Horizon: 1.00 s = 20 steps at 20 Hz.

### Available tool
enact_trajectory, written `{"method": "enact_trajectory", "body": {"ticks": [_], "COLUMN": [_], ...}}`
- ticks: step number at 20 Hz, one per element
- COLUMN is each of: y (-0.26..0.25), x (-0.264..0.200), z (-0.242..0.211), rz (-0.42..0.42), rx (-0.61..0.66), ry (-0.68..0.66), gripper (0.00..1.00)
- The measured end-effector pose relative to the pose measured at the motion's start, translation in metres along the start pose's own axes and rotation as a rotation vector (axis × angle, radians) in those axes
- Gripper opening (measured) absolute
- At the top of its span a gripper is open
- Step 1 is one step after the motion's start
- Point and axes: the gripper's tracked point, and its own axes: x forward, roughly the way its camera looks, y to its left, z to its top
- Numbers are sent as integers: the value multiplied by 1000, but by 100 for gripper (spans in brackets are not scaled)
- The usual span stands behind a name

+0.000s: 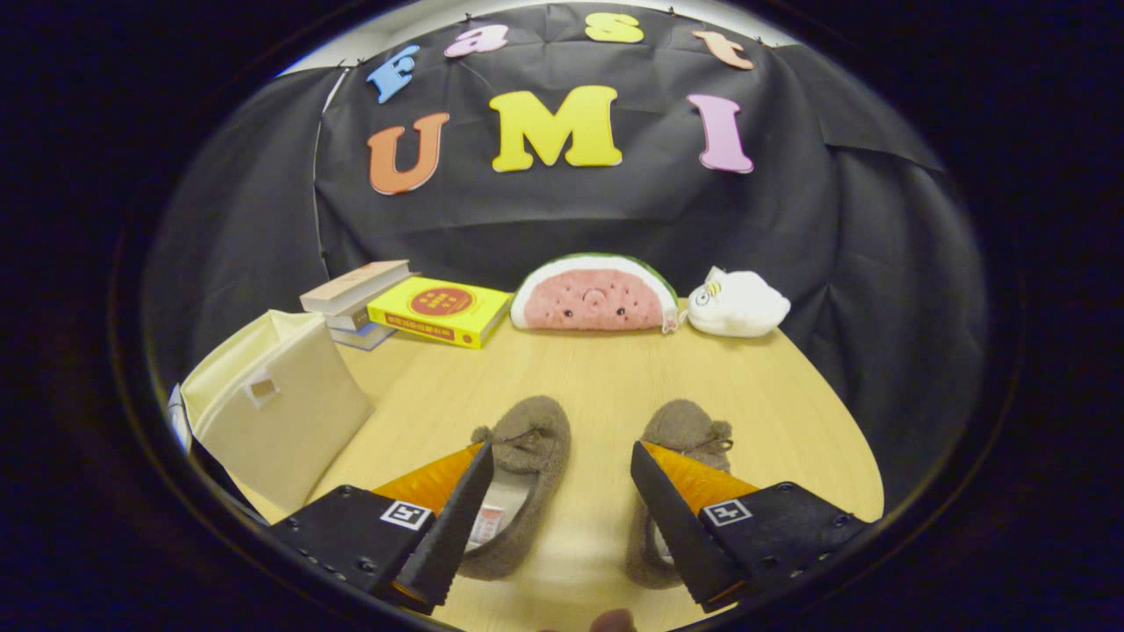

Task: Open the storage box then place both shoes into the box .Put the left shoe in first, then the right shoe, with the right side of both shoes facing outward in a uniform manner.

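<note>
Cream fabric forms the storage box, which sits at the far left of the wooden table, well to the left of the gripper's left finger. Its top appears closed, with a small tab showing on the near face. Behind the box, toward the black cloth wall, a short stack of books rests with a yellow book leaning against it just to the right.

The left shoe, a brown fuzzy slipper with a small bow, lies on the table toe pointing away; the left finger overlaps its left edge, and most of the shoe shows in the gap between the fingers. The gripper hangs above the table with its fingers spread wide, holding nothing; bare tabletop shows between them. The right shoe, matching the first, lies parallel and apart from it, its heel end hidden behind the right finger.

Beyond the shoes, at the back of the table, a watermelon-slice plush stands against the wall, and a white plush toy sits just to its right, near or touching it. A fingertip shows at the bottom, between the finger bases.
</note>
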Motion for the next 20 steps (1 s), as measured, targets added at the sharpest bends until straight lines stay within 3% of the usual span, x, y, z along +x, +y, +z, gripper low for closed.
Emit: {"method": "enact_trajectory", "body": {"ticks": [7, 9, 11, 12, 14, 20], "y": [22, 28, 23, 25, 33, 64], "x": [42, 50, 55, 54, 46, 19], "z": [-50, -61, -60, -59, -57, -37], "rz": [49, 69, 37, 54, 87, 150], "rx": [104, 129, 154, 171, 237, 341], "ry": [162, 209, 213, 210, 218, 189], "gripper": [76, 54, 31, 4, 0, 0]}}
